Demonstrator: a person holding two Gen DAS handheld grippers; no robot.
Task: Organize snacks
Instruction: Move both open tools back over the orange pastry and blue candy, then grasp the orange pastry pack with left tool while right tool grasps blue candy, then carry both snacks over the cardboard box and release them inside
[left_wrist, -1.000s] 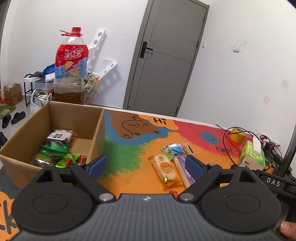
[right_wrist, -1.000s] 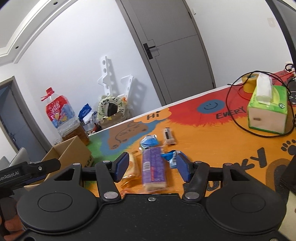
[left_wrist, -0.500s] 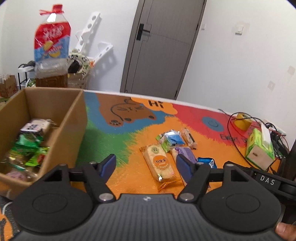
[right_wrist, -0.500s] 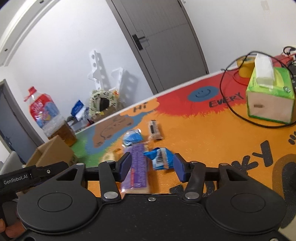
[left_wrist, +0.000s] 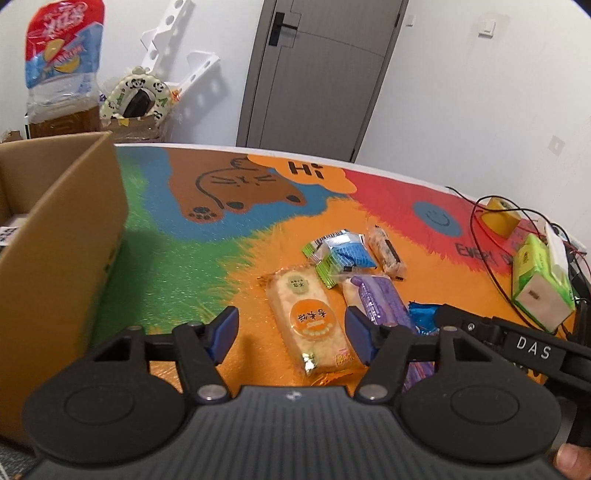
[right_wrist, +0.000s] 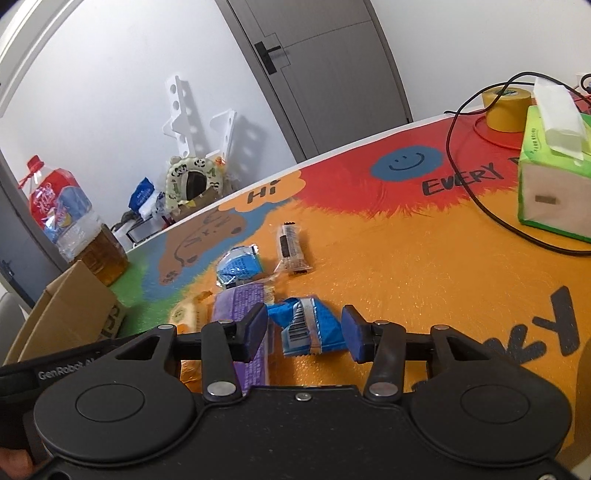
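At left of frame, the cardboard box (left_wrist: 74, 221) holds little I can see; six packets remain on the bench (left_wrist: 258, 229). My left hand-held gripper (left_wrist: 291, 332) spreads wide around the rice cracker (left_wrist: 310, 317), my right hand-held gripper (right_wrist: 303, 328) wide around the blue packet (right_wrist: 306, 325); neither grips.

— What colours do you see on the soft printed table mat (left_wrist: 177, 229)?

— You have green, blue, orange and red patches, a brown cartoon bear and black lettering.

— And the snacks?

— Your clear rectangular rice-cracker packet (left_wrist: 310, 317) is pale yellow with an orange circle; the long foil wafer bar (right_wrist: 243, 306) is purple; the crumpled foil sachet (right_wrist: 306, 325) is bright blue with a white barcode.

— The rest?

— You see a plain brown cardboard box (left_wrist: 66, 236) and a lime-green and white tissue box (right_wrist: 554, 184).
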